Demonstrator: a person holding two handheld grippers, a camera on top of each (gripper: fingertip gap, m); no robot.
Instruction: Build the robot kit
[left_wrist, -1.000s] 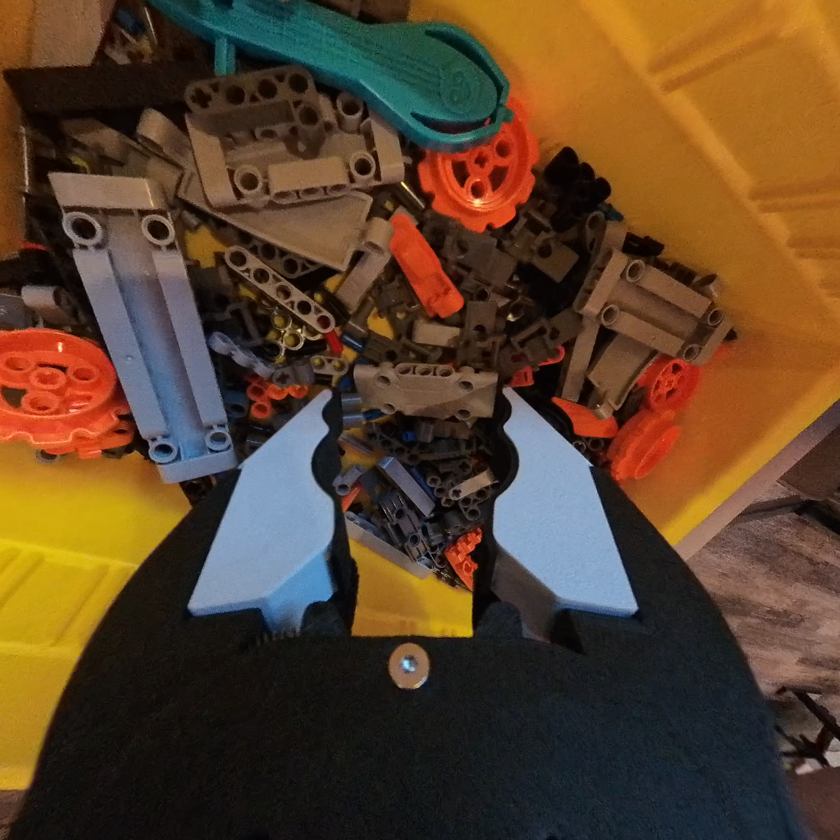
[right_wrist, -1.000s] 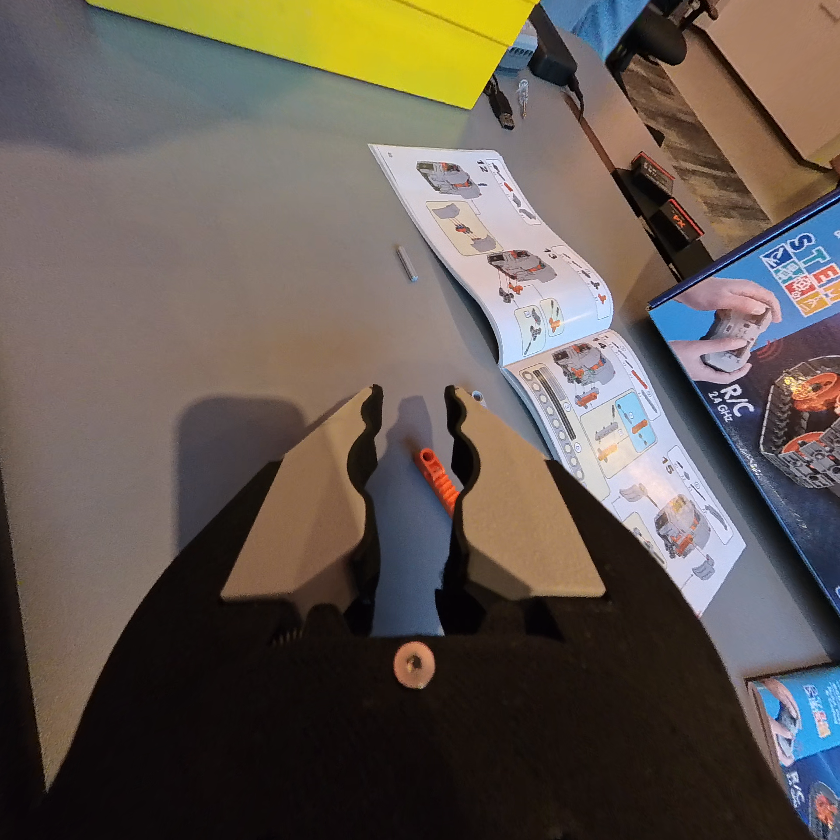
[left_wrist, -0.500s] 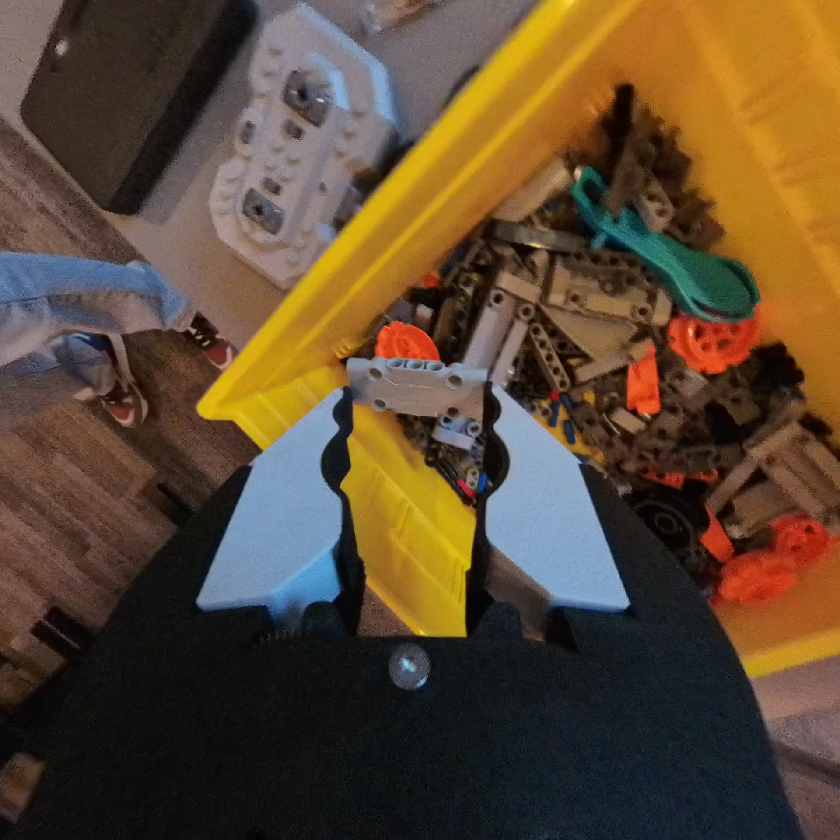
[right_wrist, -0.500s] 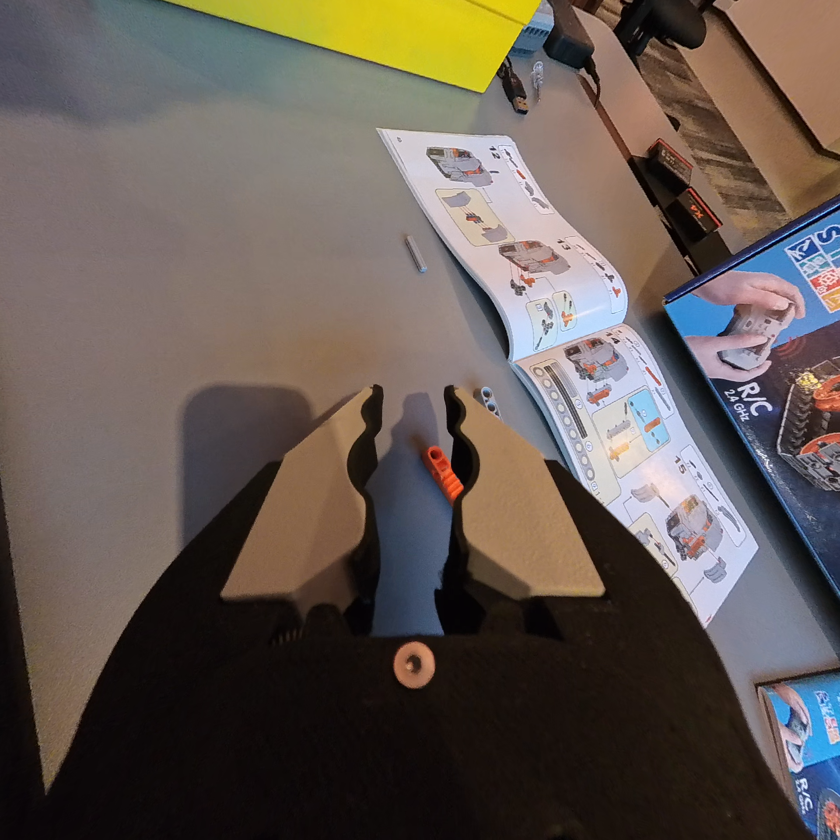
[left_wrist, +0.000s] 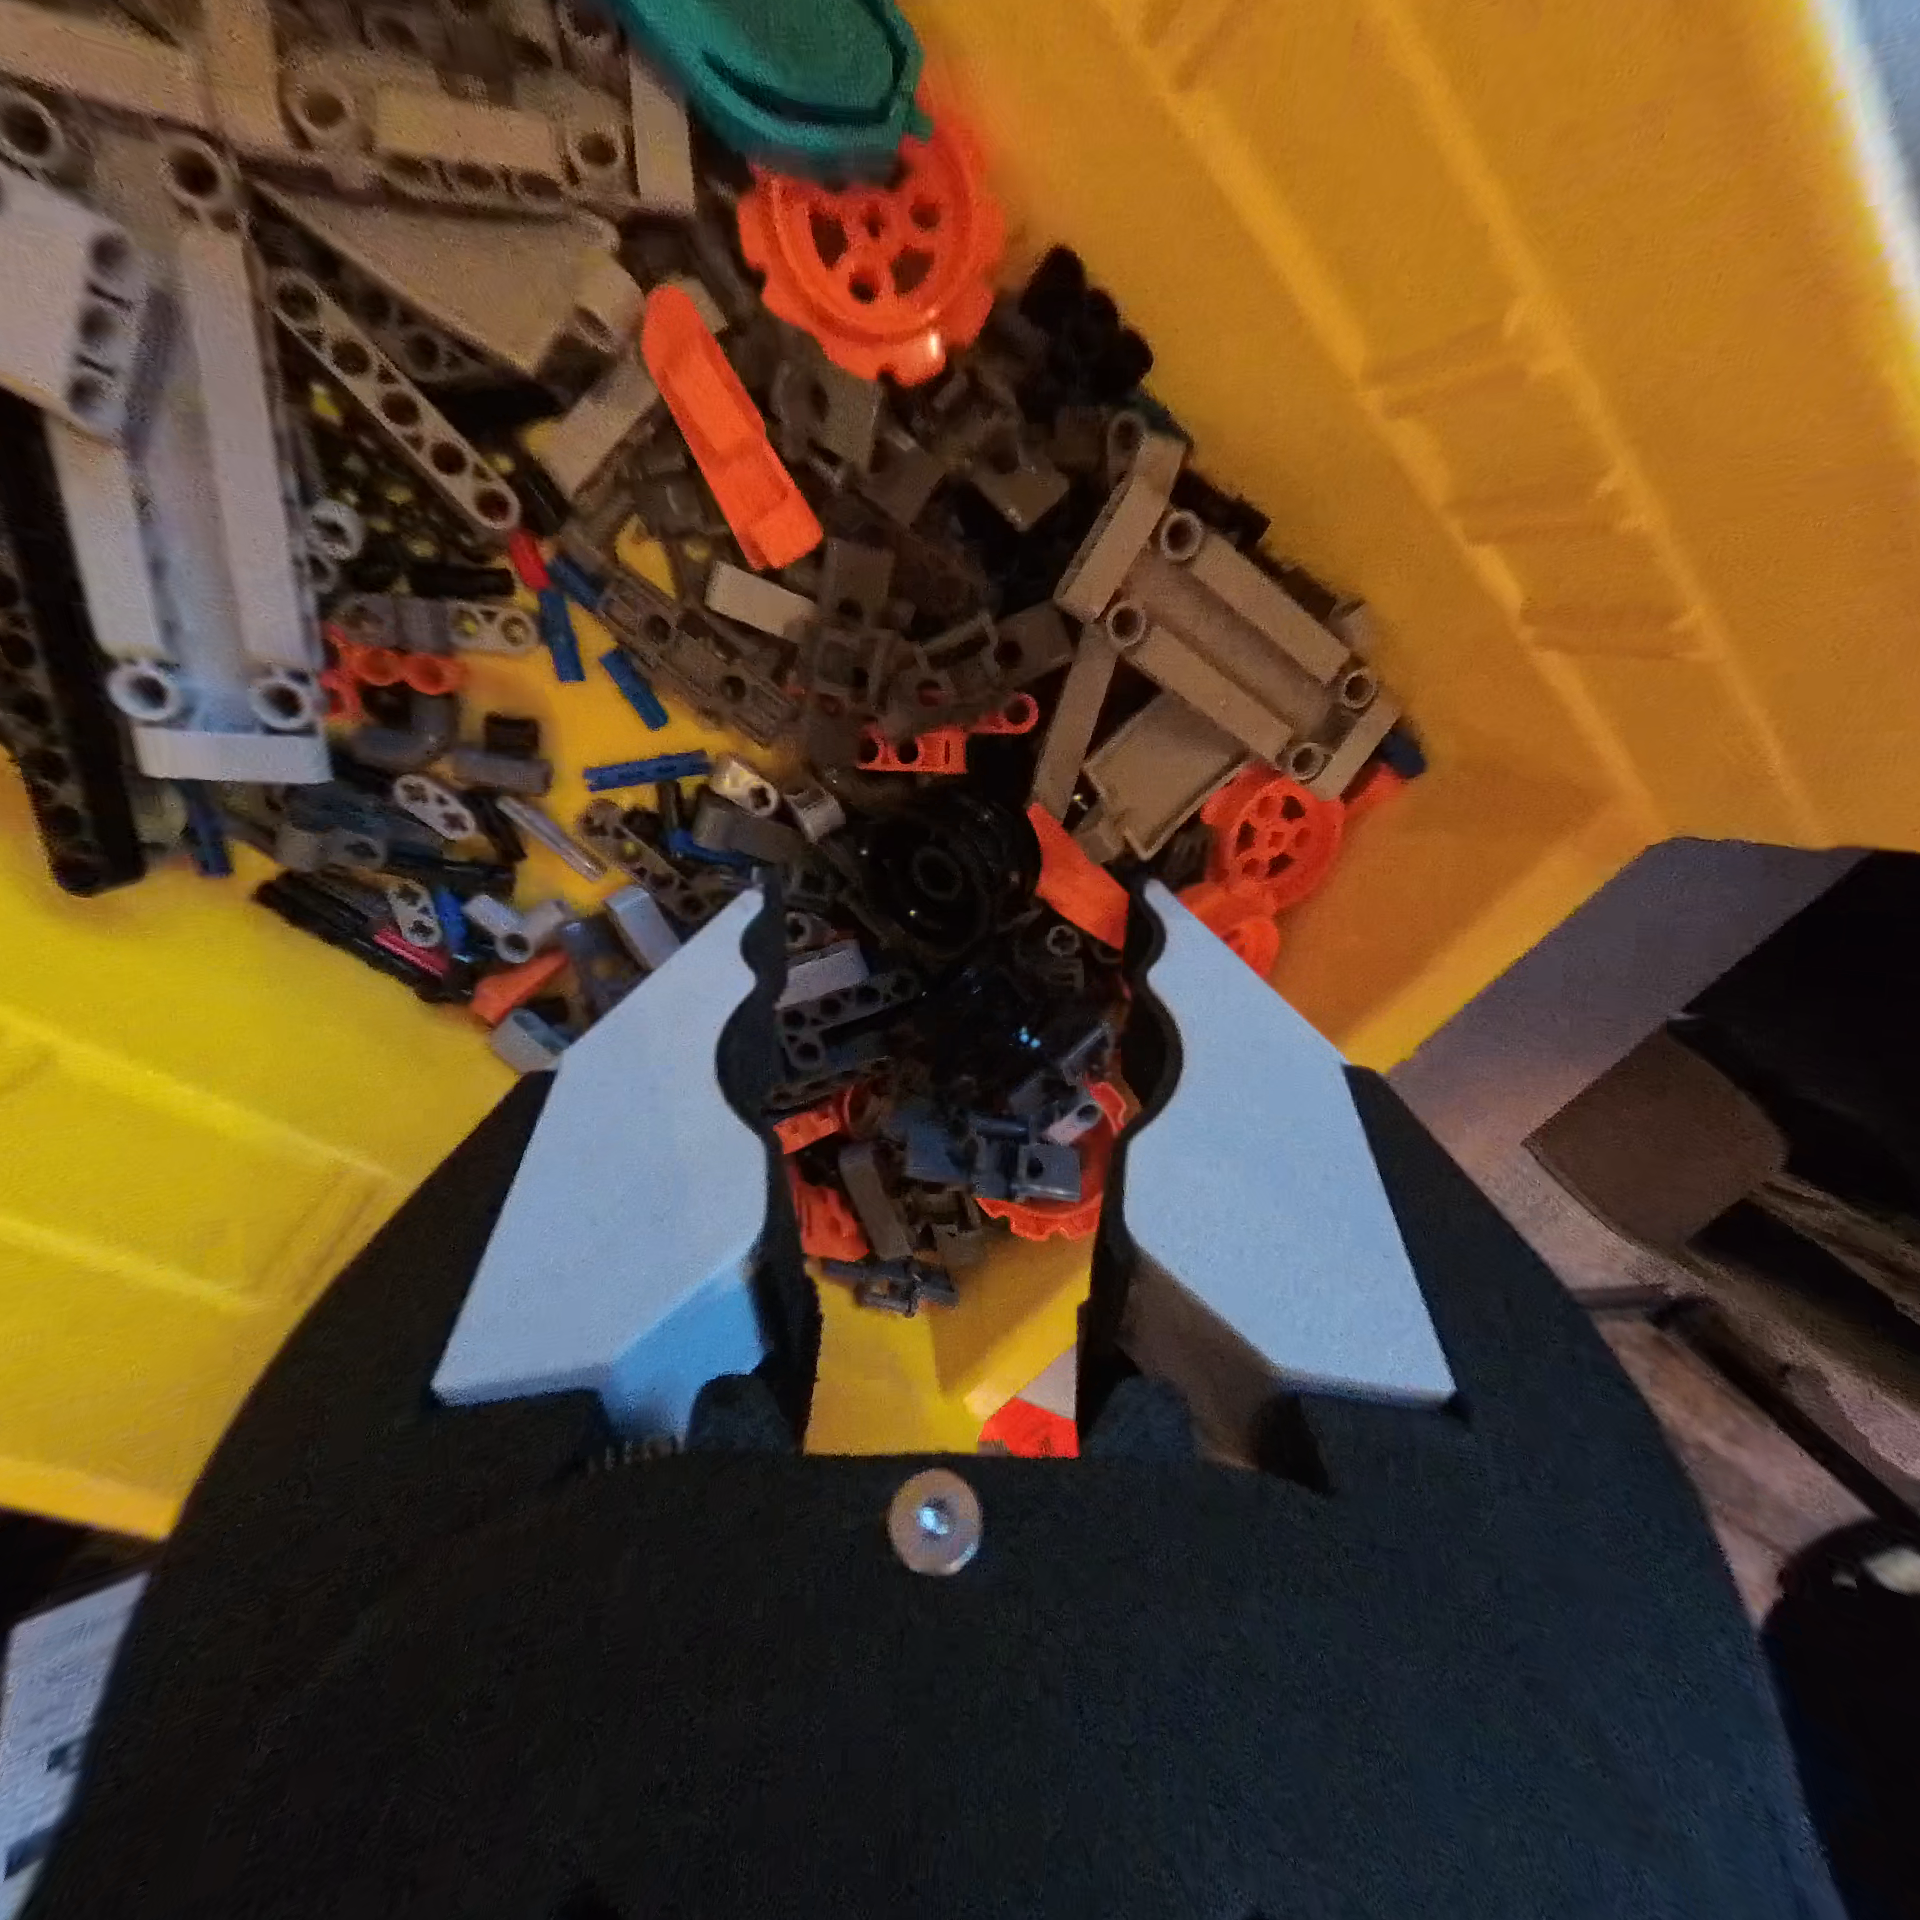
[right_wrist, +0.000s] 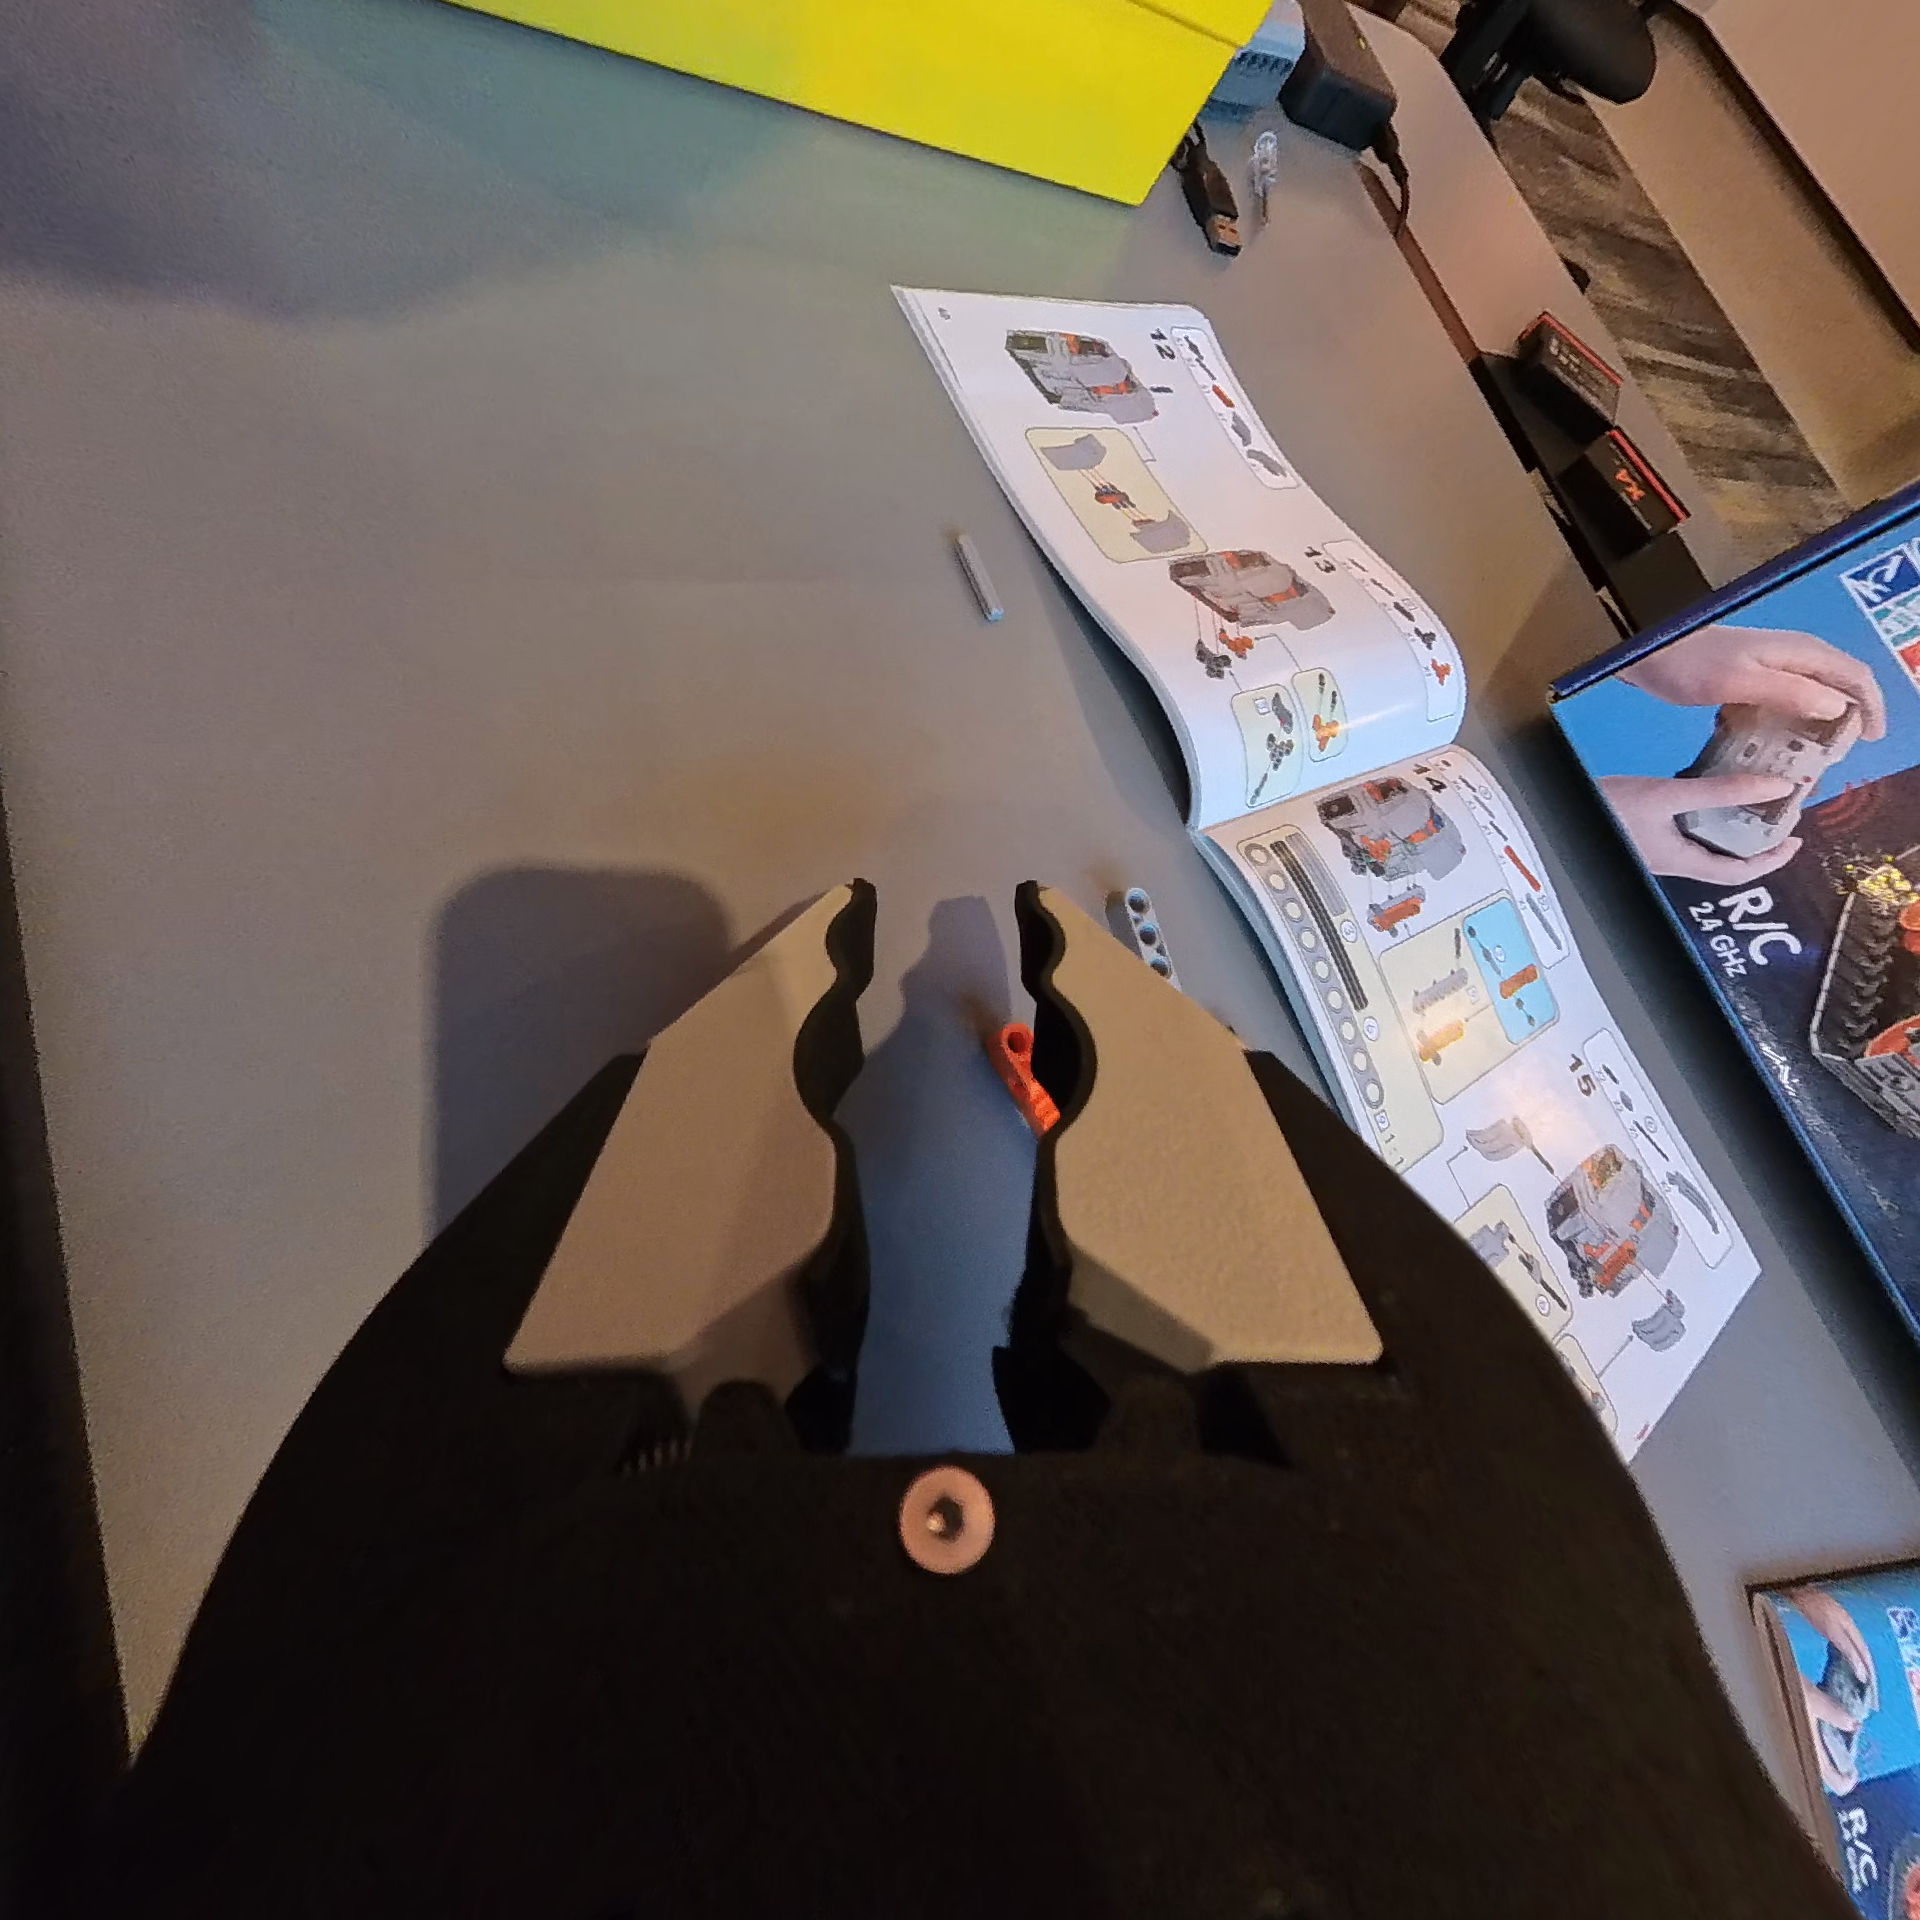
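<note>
Left gripper (left_wrist: 951, 914) hangs over the yellow bin (left_wrist: 1455, 343), fingers spread wide with nothing between them. Directly below the gap lies a heap of small building pieces — a black gear (left_wrist: 951, 868) just past the fingertips, dark grey connectors and an orange toothed wheel (left_wrist: 1049, 1210) nearer the gripper body. Farther into the bin: a larger orange wheel (left_wrist: 873, 244), an orange flat piece (left_wrist: 727, 431), grey beams with holes (left_wrist: 390, 400), a teal tool (left_wrist: 790, 62) at the top edge. Right gripper (right_wrist: 943, 899) sits low over the grey bench (right_wrist: 416, 582), fingers apart, empty. A small orange pin (right_wrist: 1023, 1075) lies on the bench just beside the inner face of its right-hand finger; contact cannot be told. Beyond that finger's tip, a short grey beam (right_wrist: 1143, 930). An open instruction booklet (right_wrist: 1320, 790) lies near, a small grey rod (right_wrist: 979, 577) beside its upper page, a blue box (right_wrist: 1787, 852) past it.
</note>
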